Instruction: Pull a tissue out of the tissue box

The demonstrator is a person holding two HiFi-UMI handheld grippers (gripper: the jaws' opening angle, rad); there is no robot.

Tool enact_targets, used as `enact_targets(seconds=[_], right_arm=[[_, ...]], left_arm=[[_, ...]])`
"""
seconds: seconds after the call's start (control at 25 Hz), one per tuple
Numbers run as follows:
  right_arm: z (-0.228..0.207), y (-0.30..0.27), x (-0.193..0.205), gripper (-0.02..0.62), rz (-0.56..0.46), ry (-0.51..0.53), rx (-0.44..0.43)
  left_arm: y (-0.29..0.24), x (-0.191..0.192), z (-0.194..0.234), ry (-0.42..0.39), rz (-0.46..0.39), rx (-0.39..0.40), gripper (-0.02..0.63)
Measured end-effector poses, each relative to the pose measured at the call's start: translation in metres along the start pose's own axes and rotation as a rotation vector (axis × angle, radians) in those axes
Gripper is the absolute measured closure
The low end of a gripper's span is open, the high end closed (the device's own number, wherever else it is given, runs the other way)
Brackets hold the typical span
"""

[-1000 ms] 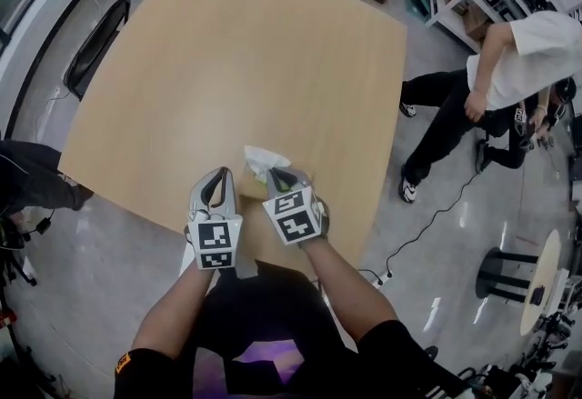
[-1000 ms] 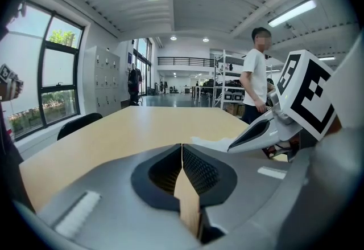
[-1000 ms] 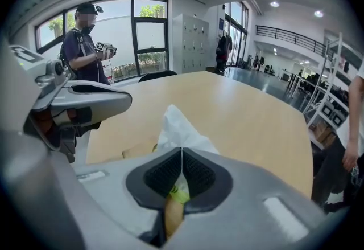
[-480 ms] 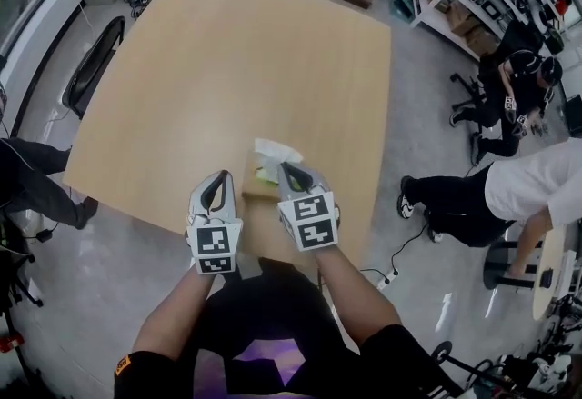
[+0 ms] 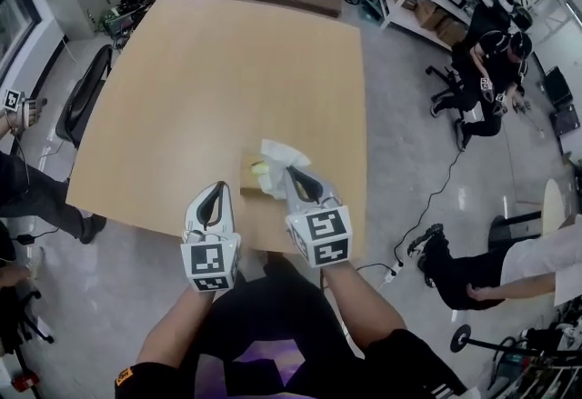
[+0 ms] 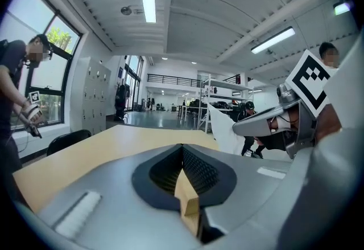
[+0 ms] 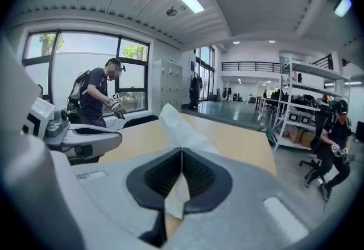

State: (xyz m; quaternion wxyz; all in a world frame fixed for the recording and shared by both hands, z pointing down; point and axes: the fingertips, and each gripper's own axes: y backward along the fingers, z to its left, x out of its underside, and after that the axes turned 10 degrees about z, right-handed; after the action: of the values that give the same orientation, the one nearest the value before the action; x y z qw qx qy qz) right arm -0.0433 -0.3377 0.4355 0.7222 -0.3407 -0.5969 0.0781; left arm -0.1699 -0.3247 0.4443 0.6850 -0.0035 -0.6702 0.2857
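Black sleeves (image 5: pixel 400 354); grey left hand-held gripper (image 5: pixel 216 185) and right hand-held gripper (image 5: pixel 290 172), marker cubes (image 5: pixel 211 263).

A light wooden table (image 5: pixel 218 70) — a single tissue box (image 5: pixel 254 174) rests near its front edge.

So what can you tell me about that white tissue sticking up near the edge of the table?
The tissue is a thin white sheet, soft-looking and creased, rising in a crumpled peak. The right gripper has its jaws shut on it, with paper showing both beyond and behind the pads. It stands over the tissue box near the front edge of the table; whether it is fully out I cannot tell.
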Motion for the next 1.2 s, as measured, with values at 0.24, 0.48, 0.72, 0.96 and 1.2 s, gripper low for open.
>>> enact_targets(seconds=[0.24,0.48,0.72,0.96,1.2], right_arm=[[0.022,0.050,0.021,0.598,-0.014,-0.026,0.077],[0.026,0.091,0.061,0.598,0.011,-0.058,0.116],[0.016,0.114,0.069,0.598,-0.006,-0.073,0.136],[-0.014,0.152,0.098,0.598,-0.025,-0.096,0.152],[-0.060,0.180,0.124,0.598,-0.072,-0.095,0.101]], left_arm=[[0.051,0.014,-0.019,0.020,-0.024,0.103,0.588],[0.078,0.036,-0.056,0.051,-0.020,0.198,0.588],[0.084,0.040,-0.074,0.027,-0.020,0.265,0.588],[0.088,0.048,-0.121,-0.011,-0.008,0.297,0.588],[0.076,0.047,-0.186,-0.049,0.013,0.263,0.588]])
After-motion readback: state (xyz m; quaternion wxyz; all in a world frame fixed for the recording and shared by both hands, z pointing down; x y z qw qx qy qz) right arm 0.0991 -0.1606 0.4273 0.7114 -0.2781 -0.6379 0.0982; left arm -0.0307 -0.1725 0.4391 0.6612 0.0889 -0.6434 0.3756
